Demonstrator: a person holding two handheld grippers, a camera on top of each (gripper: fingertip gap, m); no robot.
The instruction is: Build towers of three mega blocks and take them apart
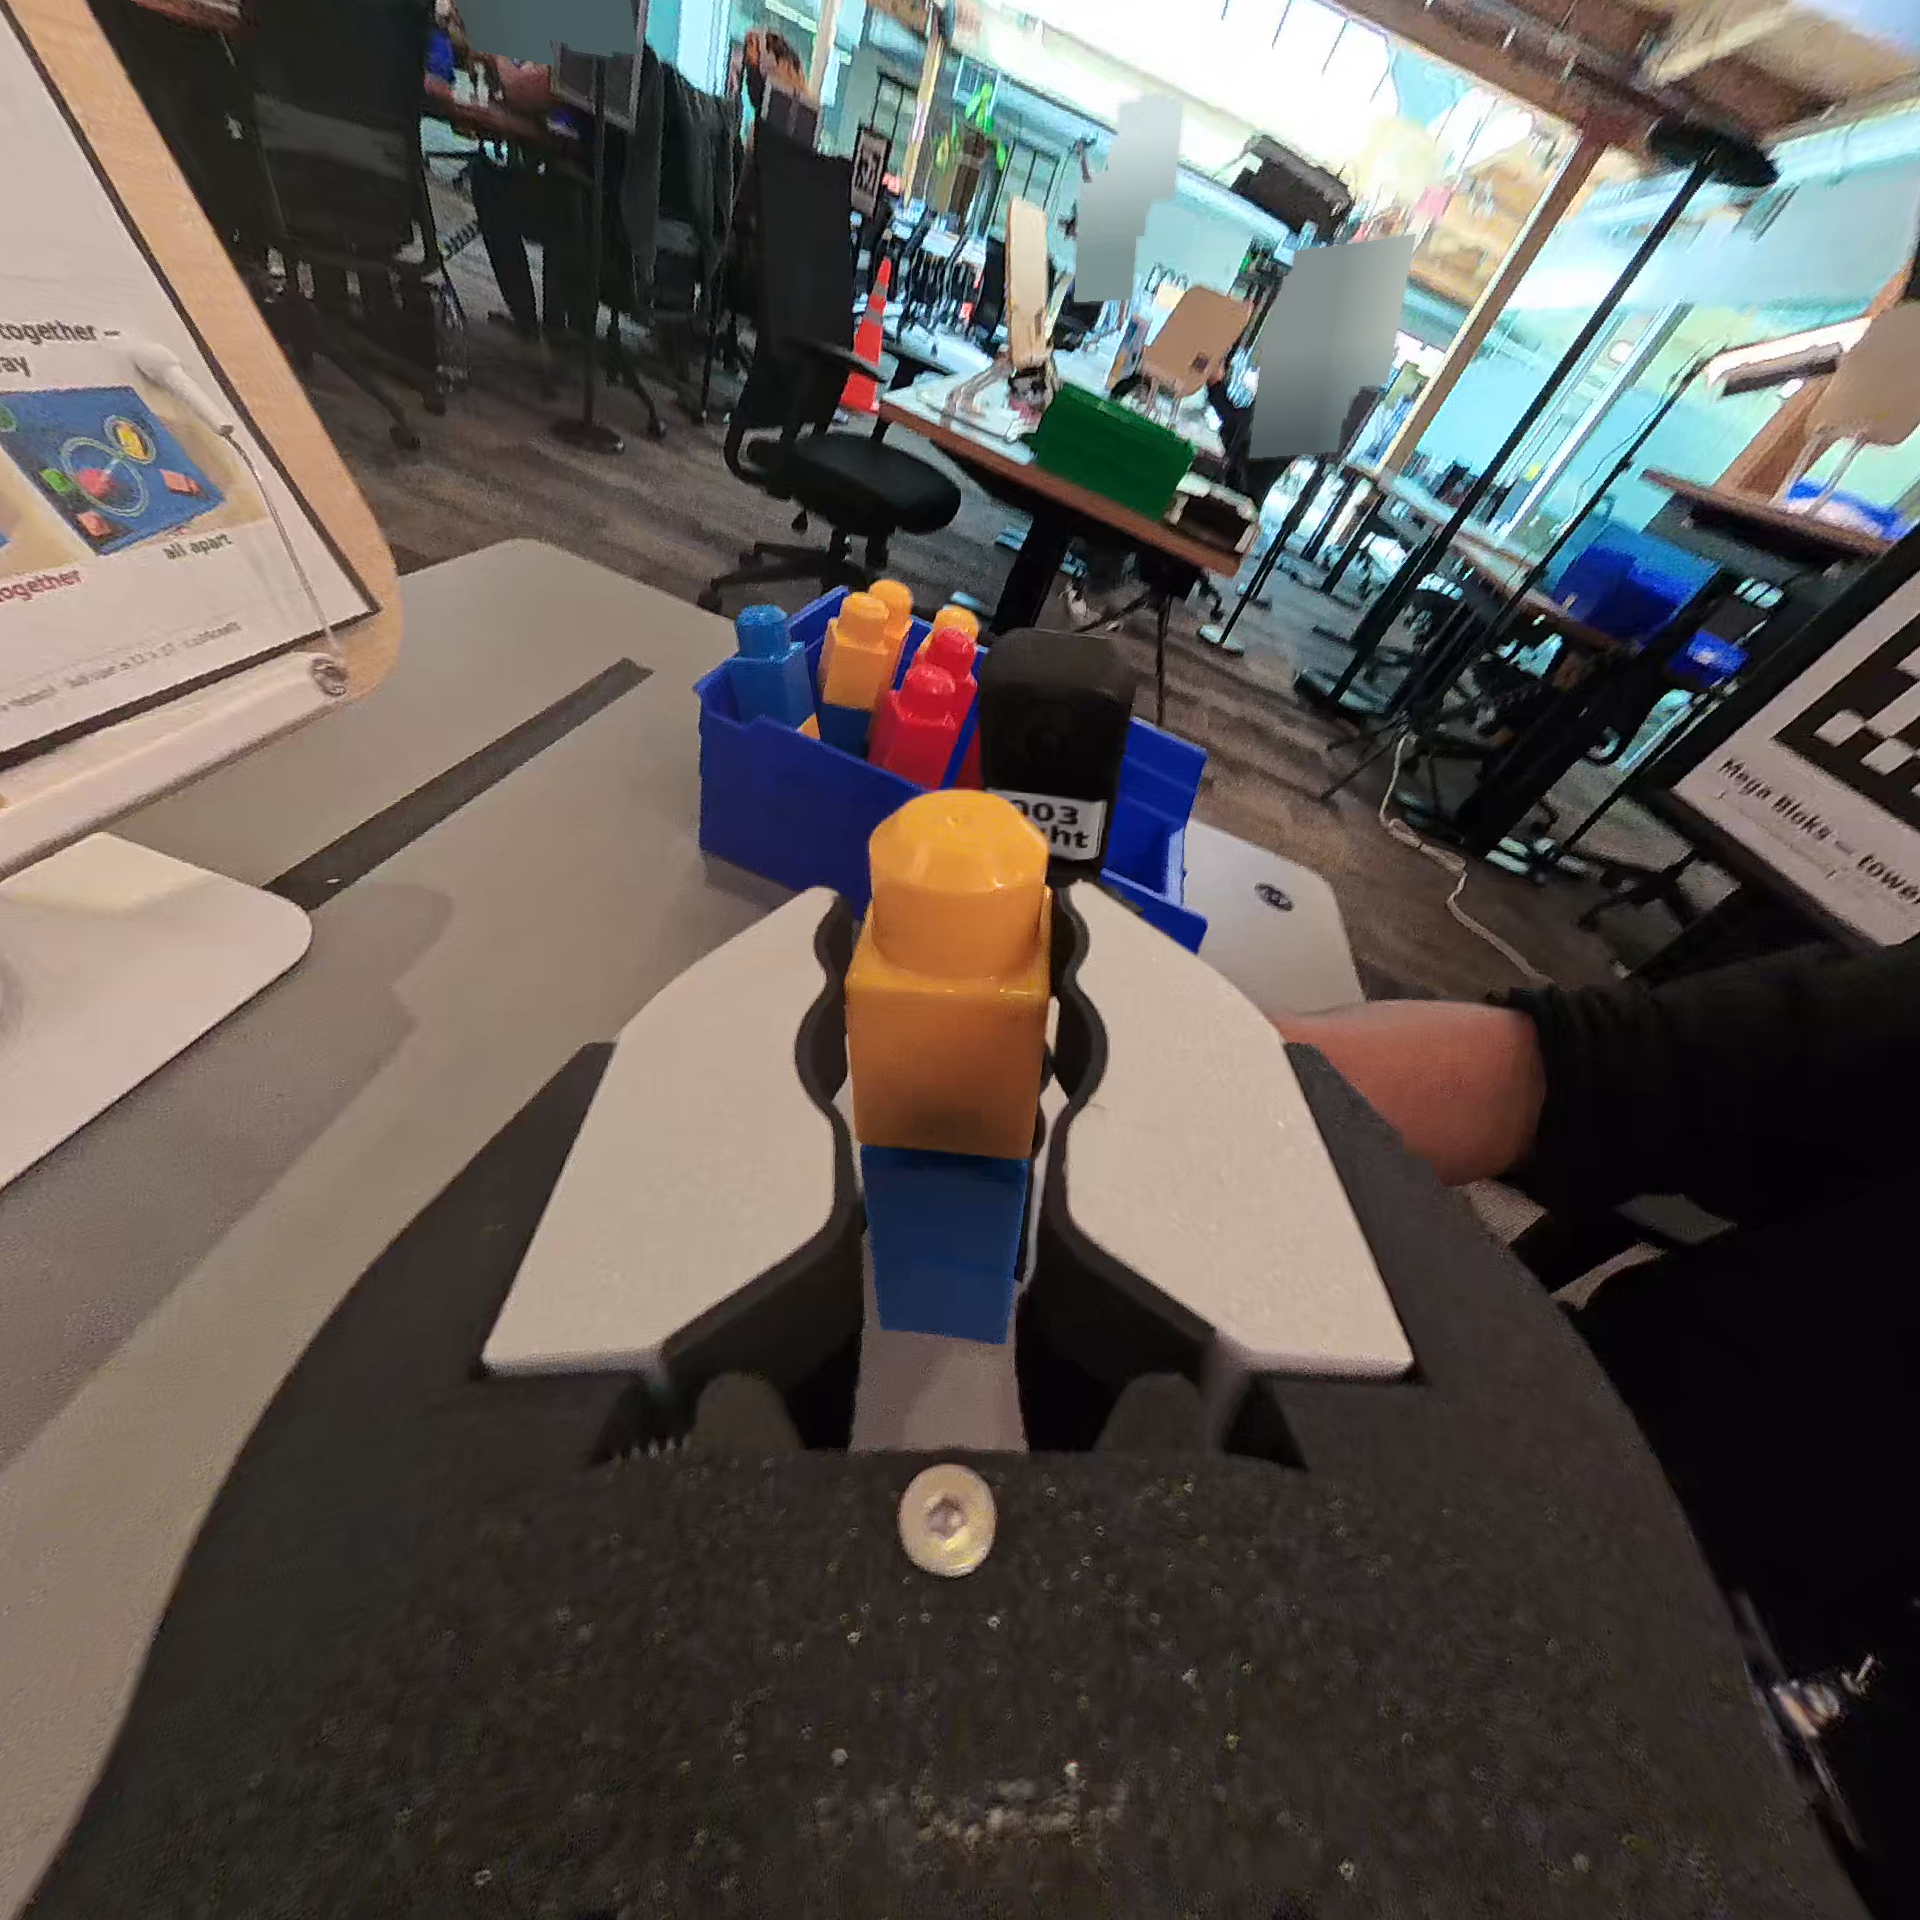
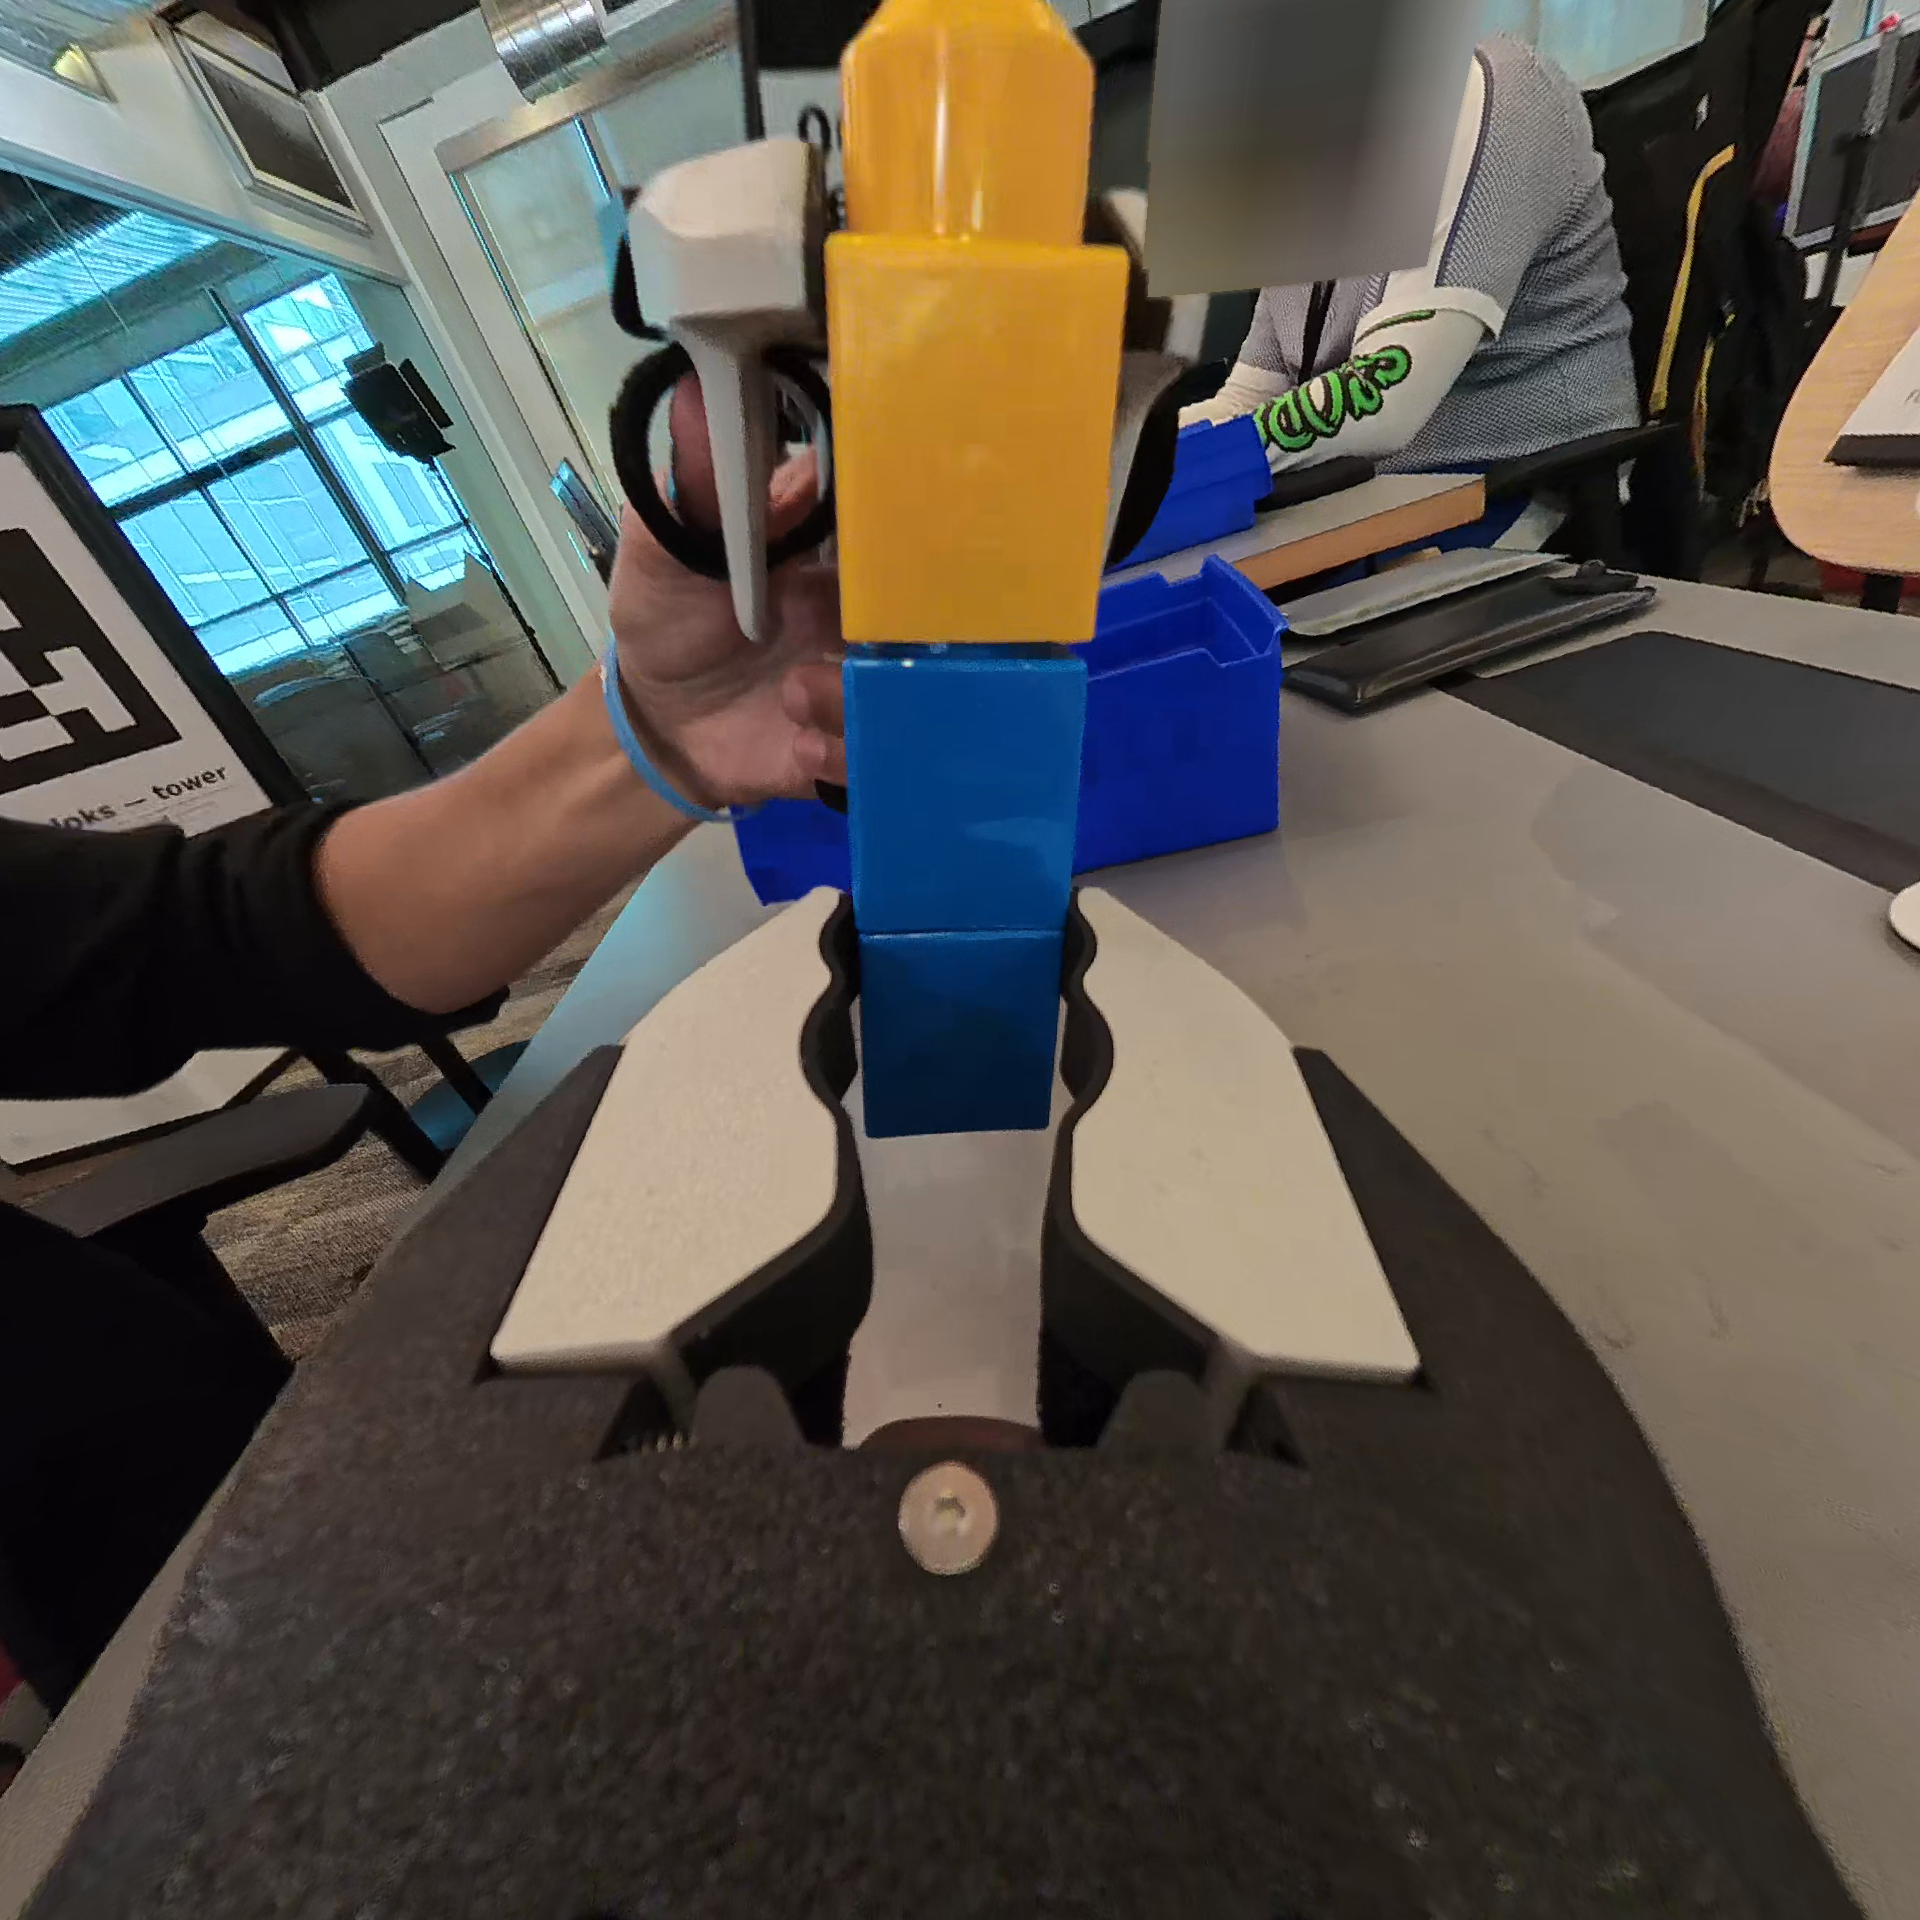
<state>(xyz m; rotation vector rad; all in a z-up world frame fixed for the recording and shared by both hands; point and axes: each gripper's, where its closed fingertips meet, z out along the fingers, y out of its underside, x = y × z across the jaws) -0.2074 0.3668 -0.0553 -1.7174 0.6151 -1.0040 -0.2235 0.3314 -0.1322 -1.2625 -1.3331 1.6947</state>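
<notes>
A three-block tower is held between both grippers: an orange block (image 2: pixel 971 416) on top, a blue block (image 2: pixel 961 779) in the middle and a darker blue block (image 2: pixel 956 1039) at the bottom. My right gripper (image 2: pixel 956 935) is shut on the bottom blue block. My left gripper (image 1: pixel 951 914) is shut on the orange block (image 1: pixel 945 1039), with blue blocks (image 1: pixel 940 1247) below it. The left gripper's finger (image 2: pixel 717 249) shows beside the orange block in the right wrist view. The right gripper's black body (image 1: pixel 1049 717) shows behind the tower in the left wrist view.
A blue bin (image 1: pixel 790 810) on the grey table holds red (image 1: pixel 920 717), orange (image 1: pixel 862 655) and blue (image 1: pixel 764 665) blocks; it also shows in the right wrist view (image 2: pixel 1184 727). An instruction board (image 1: pixel 156 468) stands at left. A person's forearm (image 2: pixel 468 883) reaches in. Across from one pair of fingers to the other is roughly 8 cm.
</notes>
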